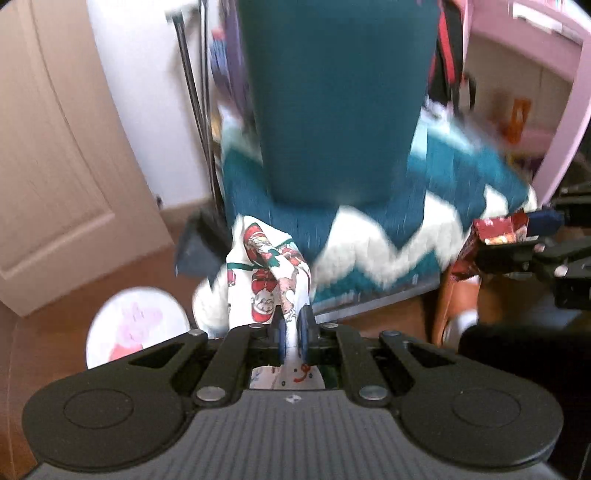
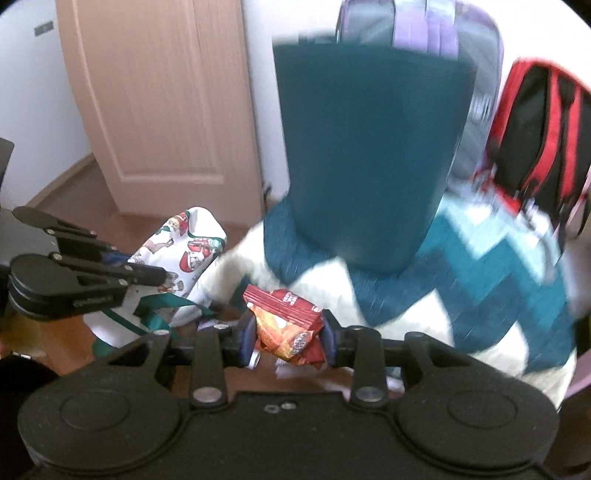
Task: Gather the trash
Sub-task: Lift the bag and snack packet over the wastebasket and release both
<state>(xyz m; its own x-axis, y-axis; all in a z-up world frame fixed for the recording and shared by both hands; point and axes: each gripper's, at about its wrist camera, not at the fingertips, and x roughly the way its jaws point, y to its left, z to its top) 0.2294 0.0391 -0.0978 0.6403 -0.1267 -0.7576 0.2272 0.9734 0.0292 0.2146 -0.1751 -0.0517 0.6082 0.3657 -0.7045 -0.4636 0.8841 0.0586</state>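
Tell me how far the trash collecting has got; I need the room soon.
Picked up: the red-orange snack wrapper is clamped in the right gripper. In hand: the left gripper pinches the Santa-print bag, apart from the wrapper. Left: getting the wrapper into the bag. Other trash can't be made out through the blur.

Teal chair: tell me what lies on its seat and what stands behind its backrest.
A teal-and-white zigzag blanket covers the seat of the teal chair. Behind the backrest, a purple bag and a red-and-black backpack show; their lower parts, and the seat itself, are covered.
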